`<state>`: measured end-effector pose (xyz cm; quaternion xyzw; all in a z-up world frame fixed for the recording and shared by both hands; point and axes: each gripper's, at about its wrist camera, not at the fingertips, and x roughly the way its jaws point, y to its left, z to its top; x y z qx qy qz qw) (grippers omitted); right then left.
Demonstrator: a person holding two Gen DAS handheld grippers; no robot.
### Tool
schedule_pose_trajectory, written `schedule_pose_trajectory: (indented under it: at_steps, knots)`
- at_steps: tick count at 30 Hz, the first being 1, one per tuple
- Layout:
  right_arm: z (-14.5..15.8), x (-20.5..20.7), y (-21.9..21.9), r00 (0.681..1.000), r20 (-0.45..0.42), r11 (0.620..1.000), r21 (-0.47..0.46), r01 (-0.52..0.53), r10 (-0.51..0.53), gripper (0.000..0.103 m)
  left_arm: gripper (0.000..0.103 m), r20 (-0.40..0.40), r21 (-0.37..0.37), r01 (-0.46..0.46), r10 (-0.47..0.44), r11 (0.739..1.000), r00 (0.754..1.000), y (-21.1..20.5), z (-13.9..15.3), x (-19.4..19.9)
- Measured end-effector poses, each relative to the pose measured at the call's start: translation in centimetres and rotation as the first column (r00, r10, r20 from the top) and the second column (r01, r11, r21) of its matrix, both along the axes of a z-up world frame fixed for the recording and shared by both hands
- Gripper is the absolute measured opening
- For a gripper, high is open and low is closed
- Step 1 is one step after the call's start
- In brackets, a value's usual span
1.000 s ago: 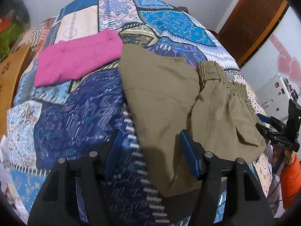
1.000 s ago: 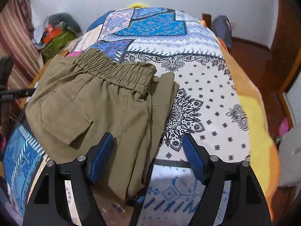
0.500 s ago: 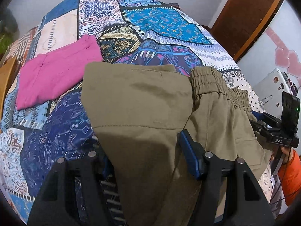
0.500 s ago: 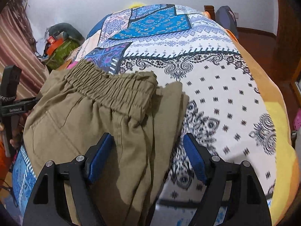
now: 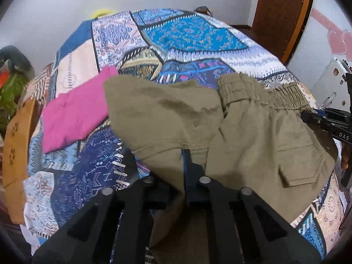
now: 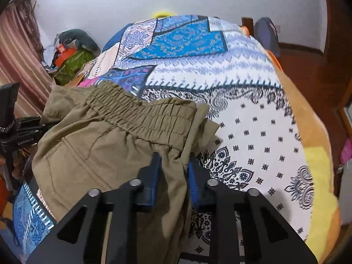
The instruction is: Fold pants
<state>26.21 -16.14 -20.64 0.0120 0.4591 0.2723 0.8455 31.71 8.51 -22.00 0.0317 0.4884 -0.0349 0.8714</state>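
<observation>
Olive-green pants [image 5: 253, 136] lie partly folded on a patchwork bedspread [image 5: 193, 35]. Their elastic waistband [image 5: 259, 92] is at the far right and a flap pocket [image 5: 299, 162] faces up. My left gripper [image 5: 176, 165] is shut on the near edge of the pants' leg part, which is lifted. In the right wrist view my right gripper [image 6: 173, 167] is shut on a bunch of the pants [image 6: 105, 145] just below the waistband [image 6: 143, 114]. Each gripper shows at the edge of the other's view.
A folded pink garment [image 5: 74, 114] lies on the bed left of the pants. A wooden bed frame [image 5: 17, 158] is at the left edge. An orange-yellow blanket [image 6: 314, 154] hangs over the right side. Bags [image 6: 70, 59] sit by the wall.
Both grippers have closed on the pants; a second ago both were open above the fabric. The left one has lifted the leg part up off the bed.
</observation>
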Motion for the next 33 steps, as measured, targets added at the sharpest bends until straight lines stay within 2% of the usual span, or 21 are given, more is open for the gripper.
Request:
schedule_pose_trajectory:
  at_steps: [8, 13, 17, 25, 29, 33]
  knots:
    - [3.9, -1.2, 0.3, 0.997, 0.073, 1.000, 0.010, -0.005, 0.004, 0.014, 0.005, 0.022, -0.042, -0.009, 0.010, 0.999, 1.000, -0.2, 2.4, -1.6]
    - [6.2, -2.3, 1.6, 0.993, 0.114, 1.000, 0.010, -0.025, 0.024, 0.014, 0.005, 0.057, -0.076, -0.031, 0.035, 0.997, 0.998, 0.7, 4.5, -3.2]
    - [8.1, -2.9, 3.3, 0.987, 0.155, 0.999, 0.008, -0.054, 0.052, 0.013, 0.005, 0.106, -0.076, -0.054, 0.062, 0.996, 0.992, 1.9, 6.6, -4.5]
    - [12.1, -2.3, 8.6, 0.960, 0.249, 0.991, 0.004, -0.133, 0.128, 0.013, 0.005, 0.189, -0.062, -0.133, 0.142, 0.989, 0.972, 6.7, 10.4, -6.6]
    - [13.1, -0.9, 11.9, 0.944, 0.283, 0.984, 0.017, -0.179, 0.167, 0.013, 0.005, 0.210, -0.070, -0.207, 0.217, 0.976, 0.953, 10.2, 11.6, -6.5]
    - [13.5, 0.8, 15.8, 0.929, 0.303, 0.974, 0.017, -0.227, 0.212, 0.013, 0.005, 0.233, -0.045, -0.278, 0.281, 0.959, 0.931, 13.9, 12.4, -5.4]
